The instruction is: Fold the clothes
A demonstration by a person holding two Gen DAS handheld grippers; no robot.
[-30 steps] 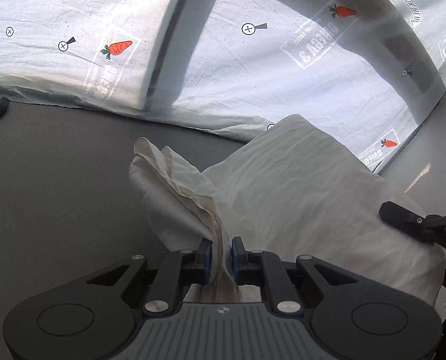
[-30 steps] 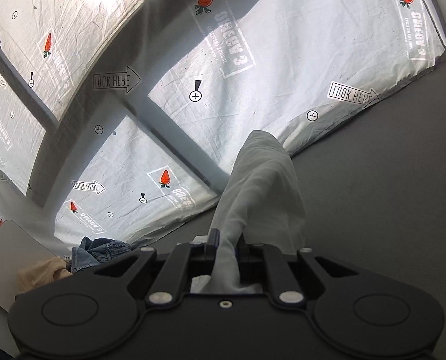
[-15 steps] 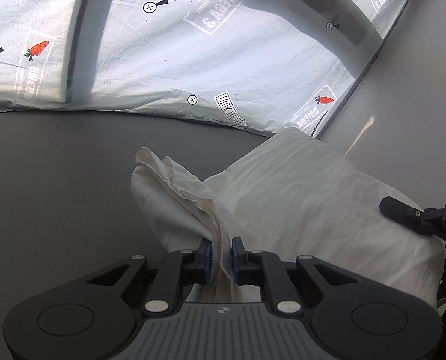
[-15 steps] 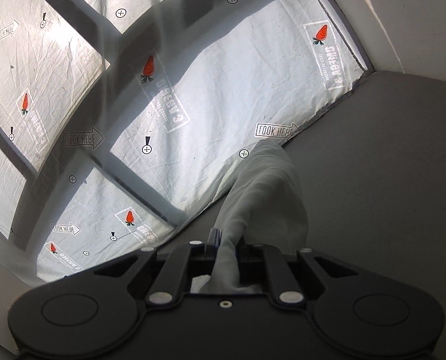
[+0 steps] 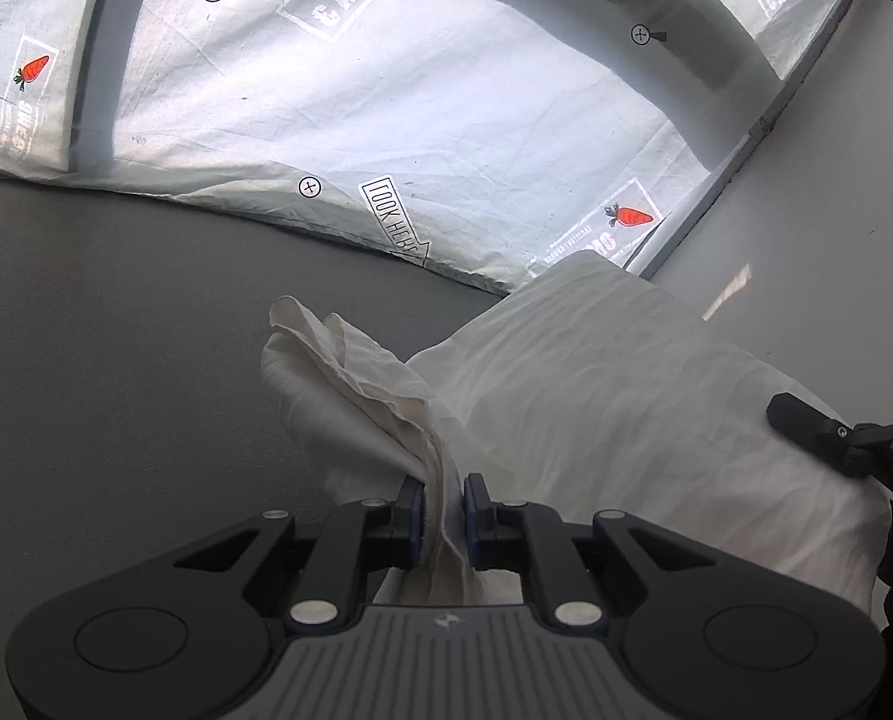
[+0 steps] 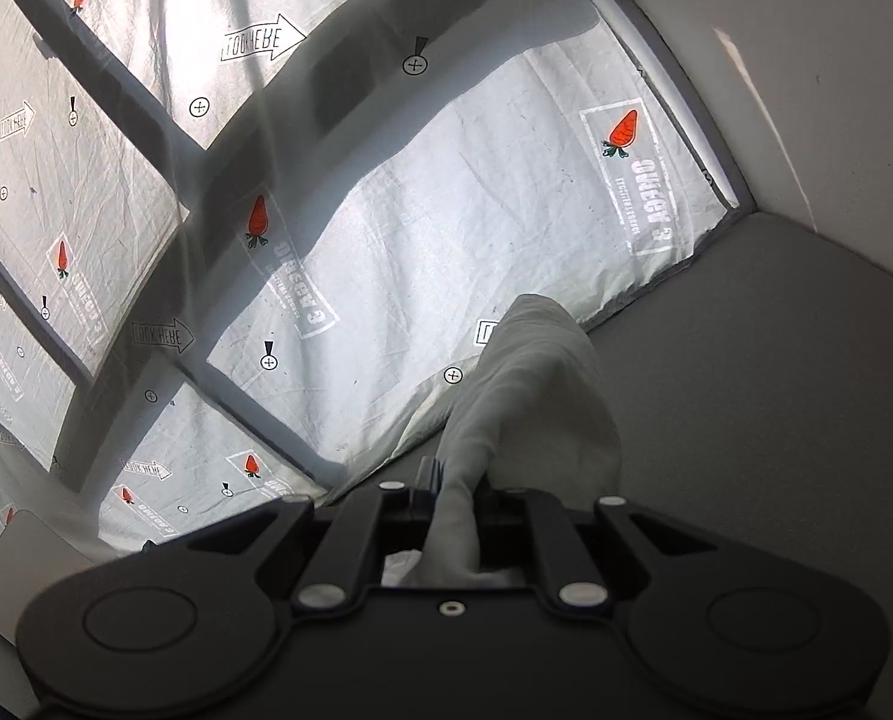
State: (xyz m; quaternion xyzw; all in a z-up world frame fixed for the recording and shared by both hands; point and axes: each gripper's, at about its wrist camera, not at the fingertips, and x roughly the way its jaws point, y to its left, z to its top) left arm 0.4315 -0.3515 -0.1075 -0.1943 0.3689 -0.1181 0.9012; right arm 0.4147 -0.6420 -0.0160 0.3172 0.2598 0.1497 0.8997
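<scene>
Printed curtain [image 5: 458,120] behind white garment [image 5: 596,408]

Under my tongs runs a plain grey surface [image 5: 116,372]. A white printed sheet [image 5: 446,138], with carrots and arrow marks, meets its far edge. At my right view's lower left sits a flat pale board [image 6: 20,564].

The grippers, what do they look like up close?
Both are black with round silver screws. The left gripper has blue pads on its jaws and a ribbed grey base with a tiny logo. The right gripper has a plain black base.
</scene>
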